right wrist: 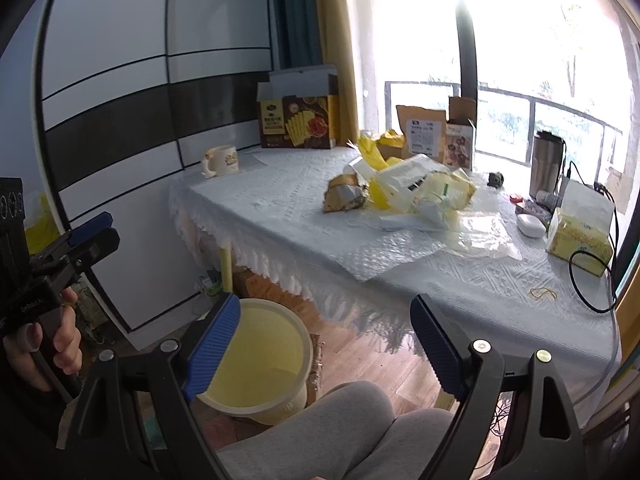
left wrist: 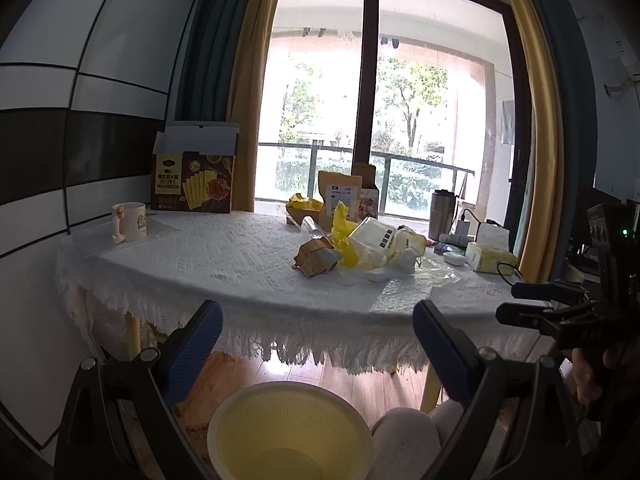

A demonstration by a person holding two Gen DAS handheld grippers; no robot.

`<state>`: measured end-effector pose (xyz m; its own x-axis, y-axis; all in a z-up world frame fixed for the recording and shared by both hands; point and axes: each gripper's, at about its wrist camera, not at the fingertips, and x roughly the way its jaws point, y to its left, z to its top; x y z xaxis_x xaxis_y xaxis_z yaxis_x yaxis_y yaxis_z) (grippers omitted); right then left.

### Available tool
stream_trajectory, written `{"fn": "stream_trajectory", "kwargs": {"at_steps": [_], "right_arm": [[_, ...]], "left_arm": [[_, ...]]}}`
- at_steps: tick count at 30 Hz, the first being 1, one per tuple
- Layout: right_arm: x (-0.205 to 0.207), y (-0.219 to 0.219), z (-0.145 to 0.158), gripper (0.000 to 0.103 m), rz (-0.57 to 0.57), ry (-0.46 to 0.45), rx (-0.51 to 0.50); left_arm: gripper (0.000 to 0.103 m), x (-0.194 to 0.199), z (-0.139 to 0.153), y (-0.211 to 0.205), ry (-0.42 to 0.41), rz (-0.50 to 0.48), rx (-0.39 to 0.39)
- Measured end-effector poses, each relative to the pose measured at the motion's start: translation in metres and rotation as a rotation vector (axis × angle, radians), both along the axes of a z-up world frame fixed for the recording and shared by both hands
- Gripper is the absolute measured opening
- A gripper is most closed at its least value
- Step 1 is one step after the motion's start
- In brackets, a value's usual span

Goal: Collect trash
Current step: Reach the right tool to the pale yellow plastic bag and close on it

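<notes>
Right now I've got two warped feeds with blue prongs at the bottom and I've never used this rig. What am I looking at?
Those prongs are the fingers of two hand-held grippers; each camera looks forward along its own pair. One feed is the left gripper, the other the right gripper. Both are open and hold nothing. Ahead stands a table with a pile of trash, a mug and a tissue pack. On the floor below sits a yellow bin.
</notes>
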<state>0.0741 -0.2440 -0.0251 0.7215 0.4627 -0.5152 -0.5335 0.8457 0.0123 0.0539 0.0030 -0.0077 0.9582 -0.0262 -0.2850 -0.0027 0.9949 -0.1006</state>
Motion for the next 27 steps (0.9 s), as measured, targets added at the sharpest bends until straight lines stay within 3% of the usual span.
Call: {"fn": "stream_trajectory", "kwargs": {"at_steps": [13,27], "right_arm": [[0.109,-0.017,-0.011,0.086,-0.080,0.064,-0.059],[0.221,-0.009,-0.019,0.086,-0.098,0.062,-0.126]], "left_arm": [[0.096,0.095,-0.013,-0.006,0.074,-0.005,-0.007],[0.096,0.169,-0.044,0.018,0.161,0.084,-0.061]]}}
